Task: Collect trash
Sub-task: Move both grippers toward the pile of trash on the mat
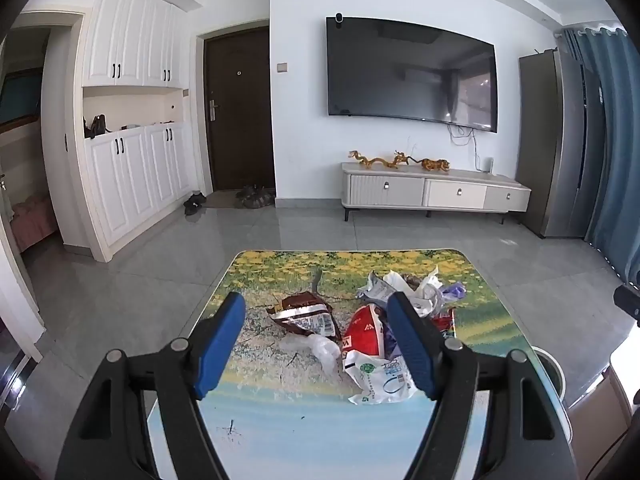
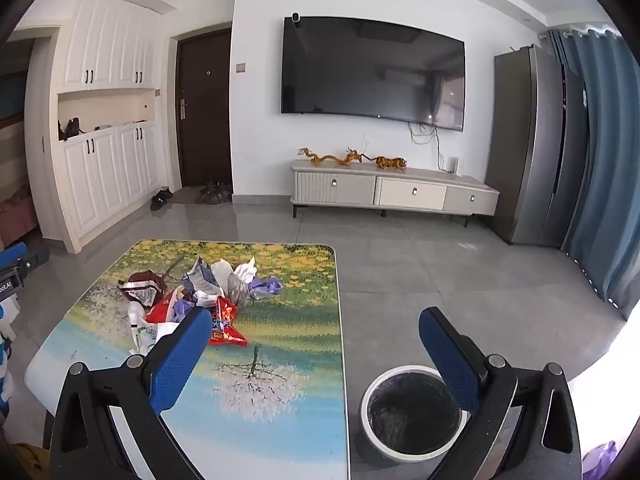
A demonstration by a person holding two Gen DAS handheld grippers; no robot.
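A heap of trash lies on a low table (image 1: 280, 420) with a printed landscape top: a brown wrapper (image 1: 306, 314), a red wrapper (image 1: 366, 330), a white bag (image 1: 380, 378) and crumpled white and purple pieces (image 1: 424, 288). My left gripper (image 1: 318, 346) is open above the table, its blue fingers either side of the brown and red wrappers, holding nothing. In the right wrist view the heap (image 2: 200, 296) sits left of centre. My right gripper (image 2: 316, 354) is open and empty over the table's right edge (image 2: 340, 320), above a round bin (image 2: 412, 416).
The bin stands on the grey tiled floor (image 2: 480, 300) just right of the table. Further off are a TV cabinet (image 2: 392, 190), a wall TV (image 2: 372, 72), a tall fridge (image 2: 532, 148), blue curtains and white cupboards (image 1: 132, 128).
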